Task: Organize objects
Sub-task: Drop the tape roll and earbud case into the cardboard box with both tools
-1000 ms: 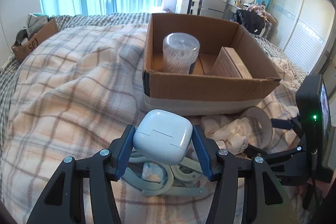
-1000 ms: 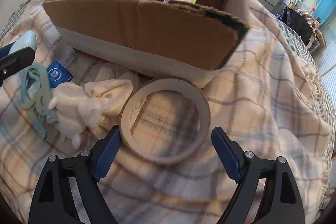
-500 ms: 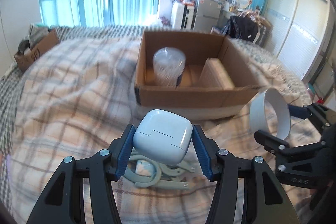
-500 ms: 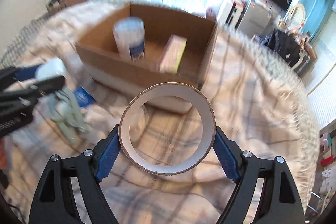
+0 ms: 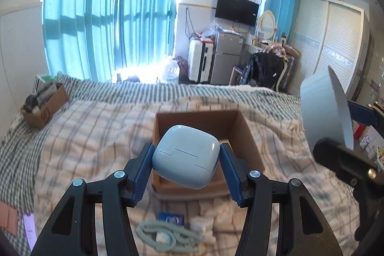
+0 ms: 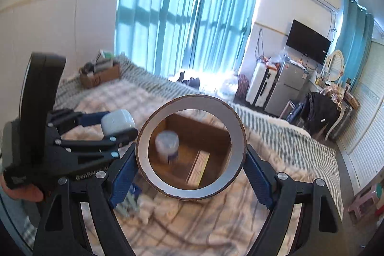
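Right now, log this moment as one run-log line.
left gripper: shut on earbud case | right gripper: shut on tape roll | both raised above cardboard box | jar inside box

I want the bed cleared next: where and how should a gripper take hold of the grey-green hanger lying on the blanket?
The hanger lies flat on the blanket, so come from straight above. Grip one thin straight arm across its narrow width, away from the loops, the blue packet and the white cloth. Blur hides finer detail.
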